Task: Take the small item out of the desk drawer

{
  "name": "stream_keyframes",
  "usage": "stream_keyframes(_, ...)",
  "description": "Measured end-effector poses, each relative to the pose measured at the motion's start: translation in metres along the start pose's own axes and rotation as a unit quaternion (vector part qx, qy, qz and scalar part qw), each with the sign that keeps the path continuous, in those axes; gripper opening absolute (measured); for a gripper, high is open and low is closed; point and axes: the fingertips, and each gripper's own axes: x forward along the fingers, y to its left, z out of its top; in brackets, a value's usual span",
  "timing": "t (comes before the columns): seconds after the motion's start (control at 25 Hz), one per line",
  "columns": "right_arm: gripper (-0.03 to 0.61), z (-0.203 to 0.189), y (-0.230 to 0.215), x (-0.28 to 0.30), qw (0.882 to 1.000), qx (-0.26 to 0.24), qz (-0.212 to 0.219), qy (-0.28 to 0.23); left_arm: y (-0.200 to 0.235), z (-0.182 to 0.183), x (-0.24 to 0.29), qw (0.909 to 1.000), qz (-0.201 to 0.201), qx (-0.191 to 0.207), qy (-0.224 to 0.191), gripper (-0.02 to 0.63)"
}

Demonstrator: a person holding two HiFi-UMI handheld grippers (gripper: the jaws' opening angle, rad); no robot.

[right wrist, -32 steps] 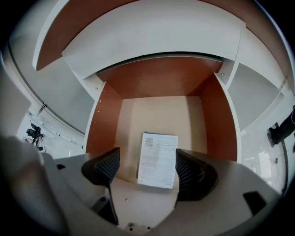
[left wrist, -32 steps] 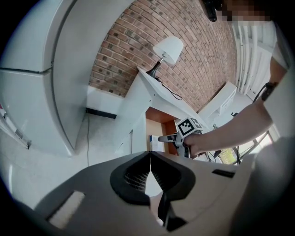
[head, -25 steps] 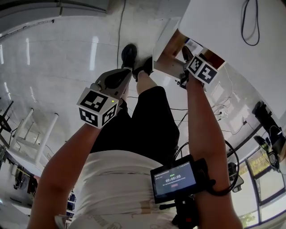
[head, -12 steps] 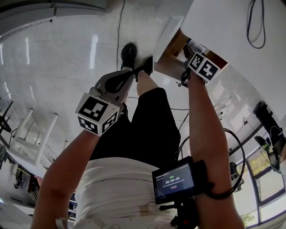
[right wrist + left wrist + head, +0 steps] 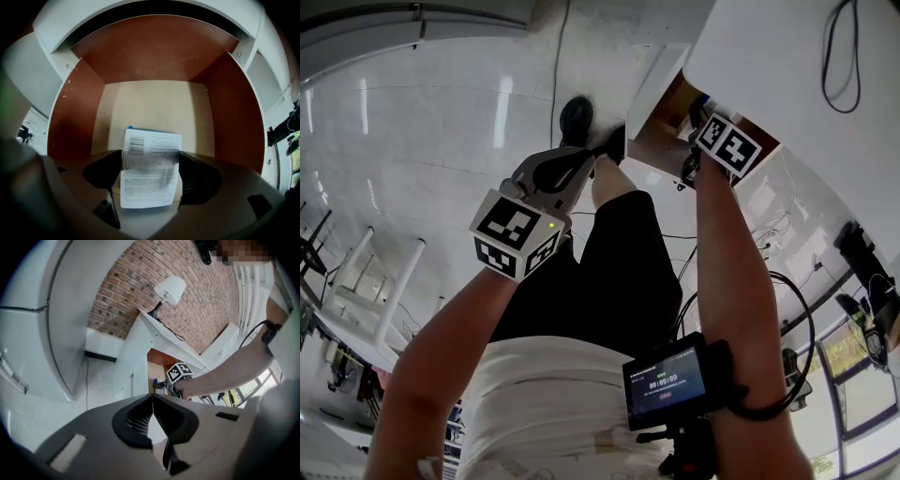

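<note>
So the right gripper point(image 5: 151, 164) has its jaws spread wide and clamped on a small white box point(image 5: 152, 145). Both pads sit flat against the box's long sides, no gap that I can see on either one. The box has a barcode and lines of small print on top, plus a thin blue edge on its far end. It's inside the open drawer point(image 5: 63, 122), roughly in the middle and toward the front, with the reddish-brown side walls on both sides and the pale beige bottom beyond it. Can't tell if the box's underside is touching the drawer bottom or not.

In the head view the right arm reaches forward and the marker cube sits right at the mouth of the drawer, just under the edge of the white desk point(image 5: 769, 56). There's a black cable point(image 5: 839, 47) looped on the desk top.

The left gripper point(image 5: 152, 397) is closed, jaw tips pressed together with nothing between them. It hangs well apart from the drawer, over the person's black shorts point(image 5: 619, 272), above the glossy white floor point(image 5: 441, 112). Its view looks over at the desk, a white lamp point(image 5: 171, 289) on top and a brick wall point(image 5: 140, 287) behind.

A small screen point(image 5: 667, 380) is strapped to the right forearm.
</note>
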Motion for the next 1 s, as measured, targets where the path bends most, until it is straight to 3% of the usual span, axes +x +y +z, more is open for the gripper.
stream_keyframes(0.76, 0.342, 0.002, -0.014, 0.001, 1.000, 0.005, -0.007, -0.008, -0.005, -0.002, 0.002, 1.0000, -0.001, 0.003, -0.004, 0.008)
stream_keyframes(1.0, 0.354, 0.005, -0.024, -0.001, 0.999, 0.003, -0.031, -0.012, -0.008, -0.005, 0.001, 1.0000, -0.003, 0.003, -0.003, 0.008)
